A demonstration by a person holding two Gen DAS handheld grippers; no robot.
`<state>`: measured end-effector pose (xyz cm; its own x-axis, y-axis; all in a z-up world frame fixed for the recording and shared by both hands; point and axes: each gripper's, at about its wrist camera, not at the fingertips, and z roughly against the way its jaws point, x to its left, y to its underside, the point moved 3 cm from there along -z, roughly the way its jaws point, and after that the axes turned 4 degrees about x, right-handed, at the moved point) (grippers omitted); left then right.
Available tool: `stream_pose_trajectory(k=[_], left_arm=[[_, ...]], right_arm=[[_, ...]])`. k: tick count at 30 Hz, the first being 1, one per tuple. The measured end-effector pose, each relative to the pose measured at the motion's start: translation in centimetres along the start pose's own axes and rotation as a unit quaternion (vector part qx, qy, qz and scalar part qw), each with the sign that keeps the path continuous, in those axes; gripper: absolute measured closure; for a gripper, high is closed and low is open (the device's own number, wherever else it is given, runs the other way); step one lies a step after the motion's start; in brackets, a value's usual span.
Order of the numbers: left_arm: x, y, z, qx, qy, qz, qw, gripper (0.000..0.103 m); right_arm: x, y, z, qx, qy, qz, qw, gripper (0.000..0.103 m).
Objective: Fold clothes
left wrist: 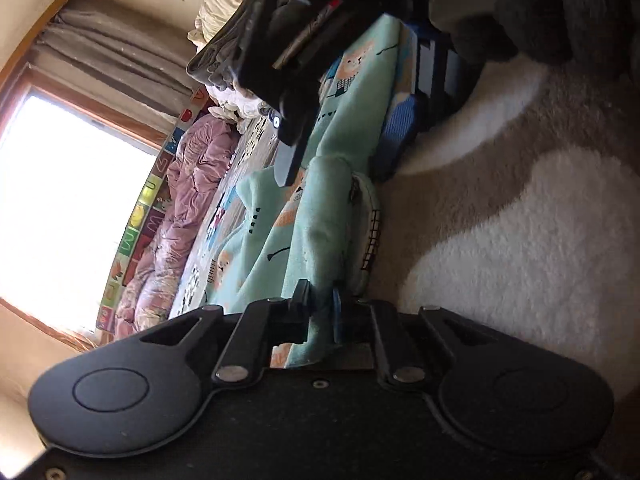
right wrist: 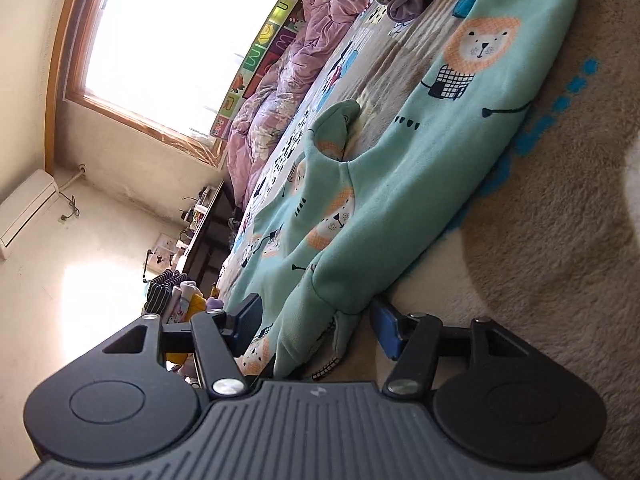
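A mint-green garment with a lion print [left wrist: 316,216] lies on a plush beige and white blanket [left wrist: 520,240]. My left gripper [left wrist: 320,304] is shut on a fold of the garment's edge. In the right wrist view the same garment [right wrist: 400,152] stretches away across the blanket [right wrist: 560,220]. My right gripper [right wrist: 316,320] is open, its jaws set either side of the garment's cuff end, not closed on it. The right gripper's body [left wrist: 288,60] shows at the top of the left wrist view, above the garment.
A crumpled purple quilt [right wrist: 280,80] lies along the window side by a colourful letter-print border [right wrist: 256,60]. A pile of clothes [left wrist: 224,8] sits at the far end. A dark desk [right wrist: 204,240] and striped clothes [right wrist: 164,288] stand beyond the bed. A blue item [left wrist: 404,136] lies beside the garment.
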<state>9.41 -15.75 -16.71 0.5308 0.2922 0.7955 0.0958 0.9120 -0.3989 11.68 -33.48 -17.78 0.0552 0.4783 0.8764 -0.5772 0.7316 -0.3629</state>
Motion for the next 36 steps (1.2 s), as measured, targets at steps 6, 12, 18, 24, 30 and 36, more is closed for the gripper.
stream_pose_trajectory(k=[6, 12, 18, 24, 30, 36], left_arm=[[2.4, 0.0, 0.6, -0.015, 0.017, 0.070, 0.9973, 0.040], [0.7, -0.7, -2.2, 0.002, 0.030, 0.046, 0.9985, 0.059], [-1.1, -1.0, -2.3, 0.006, 0.000, 0.013, 0.9999, 0.066], [-0.9, -1.7, 0.0, 0.011, 0.000, -0.007, 0.9999, 0.091], [-1.9, -0.6, 0.2, 0.021, 0.042, 0.020, 0.9987, 0.083], [5.6, 0.7, 2.2, -0.016, 0.135, 0.296, 0.9454, 0.058]], right_arm=[[0.3, 0.4, -1.3, 0.005, 0.042, 0.027, 0.999, 0.065], [-0.2, 0.9, -1.4, 0.008, 0.051, 0.033, 0.998, 0.081], [-0.1, 1.0, -1.9, 0.006, 0.051, 0.041, 0.998, 0.081], [-1.5, 0.0, -0.4, 0.037, -0.005, -0.085, 0.996, 0.084], [-1.3, 1.0, 0.4, 0.039, 0.050, -0.058, 0.996, 0.084], [1.3, 1.8, 3.3, -0.015, 0.097, 0.023, 0.995, 0.058]])
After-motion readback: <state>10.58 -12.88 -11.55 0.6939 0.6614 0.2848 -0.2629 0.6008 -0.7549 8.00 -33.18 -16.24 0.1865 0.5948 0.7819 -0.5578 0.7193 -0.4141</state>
